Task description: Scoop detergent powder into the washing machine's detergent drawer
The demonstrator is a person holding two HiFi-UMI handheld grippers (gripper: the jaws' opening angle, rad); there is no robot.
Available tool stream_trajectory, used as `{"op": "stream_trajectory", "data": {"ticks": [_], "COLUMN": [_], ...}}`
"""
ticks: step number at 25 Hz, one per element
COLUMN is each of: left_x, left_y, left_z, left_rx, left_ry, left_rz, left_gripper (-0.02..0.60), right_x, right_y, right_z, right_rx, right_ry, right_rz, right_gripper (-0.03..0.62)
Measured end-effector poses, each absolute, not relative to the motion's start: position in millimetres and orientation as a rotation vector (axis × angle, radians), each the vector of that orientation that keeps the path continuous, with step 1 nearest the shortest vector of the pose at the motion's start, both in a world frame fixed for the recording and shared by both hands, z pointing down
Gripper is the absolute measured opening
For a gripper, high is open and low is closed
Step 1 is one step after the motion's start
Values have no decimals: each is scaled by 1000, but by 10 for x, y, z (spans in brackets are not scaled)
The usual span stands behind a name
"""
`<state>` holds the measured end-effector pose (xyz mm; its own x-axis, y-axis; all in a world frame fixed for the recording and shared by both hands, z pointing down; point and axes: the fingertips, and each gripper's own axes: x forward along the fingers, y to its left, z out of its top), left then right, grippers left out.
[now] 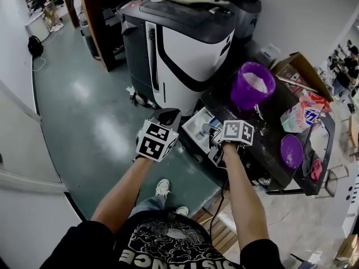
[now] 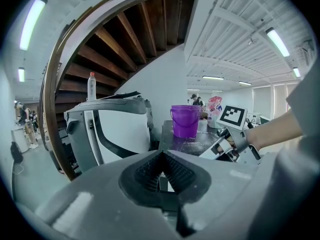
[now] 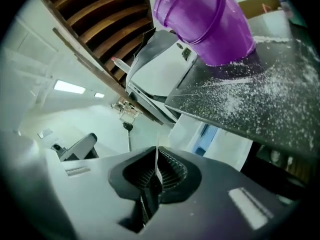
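**Q:** Where are your two tools?

**A:** Both sit low in the middle of the head view, side by side. My left gripper is clenched on nothing, its ribbed pads meeting in a V. It hangs above the green floor, just left of the detergent drawer.

**Q:** And the right one?

**A:** My right gripper is clamped on a thin white strip, seen edge-on between the pads. I cannot tell what the strip is. That gripper is at the near edge of the dark table, just beside the drawer.

**Q:** Where is the drawer, and the powder?

**A:** The drawer is white with a blue part inside. It lies at the table's left end, in front of a large white and black machine. Up and to the right stands a purple bucket, open, with white powder in it. More powder is scattered over the tabletop. Farther right lie a purple lid and a detergent bag.
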<state>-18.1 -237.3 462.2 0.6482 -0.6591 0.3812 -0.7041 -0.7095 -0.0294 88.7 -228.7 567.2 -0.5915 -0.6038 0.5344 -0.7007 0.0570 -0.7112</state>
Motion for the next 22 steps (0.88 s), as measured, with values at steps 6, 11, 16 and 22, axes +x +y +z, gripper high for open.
{"op": "stream_trajectory", "data": {"ticks": [6, 11, 16, 22], "left_x": [-242, -277, -322, -352], "left_y": [-2375, -2367, -2356, -2358], "left_z": [4625, 4620, 4622, 4606], "left_rx": [2732, 2730, 2722, 2719], "left_ry": [-1156, -1163, -1171, -1174], "left_rz": [564, 560, 557, 552], "left_gripper": [2, 2, 2, 2], "right_x": [828, 788, 799, 831], "right_y": [-2315, -2338, -2346, -2356], "right_z": [5730, 5742, 5751, 5751], "right_rx": [1320, 1283, 1243, 1186], "right_ry": [-2148, -2108, -2043, -1971], "right_rz": [1299, 1110, 903, 676], "right_gripper": [38, 38, 38, 38]}}
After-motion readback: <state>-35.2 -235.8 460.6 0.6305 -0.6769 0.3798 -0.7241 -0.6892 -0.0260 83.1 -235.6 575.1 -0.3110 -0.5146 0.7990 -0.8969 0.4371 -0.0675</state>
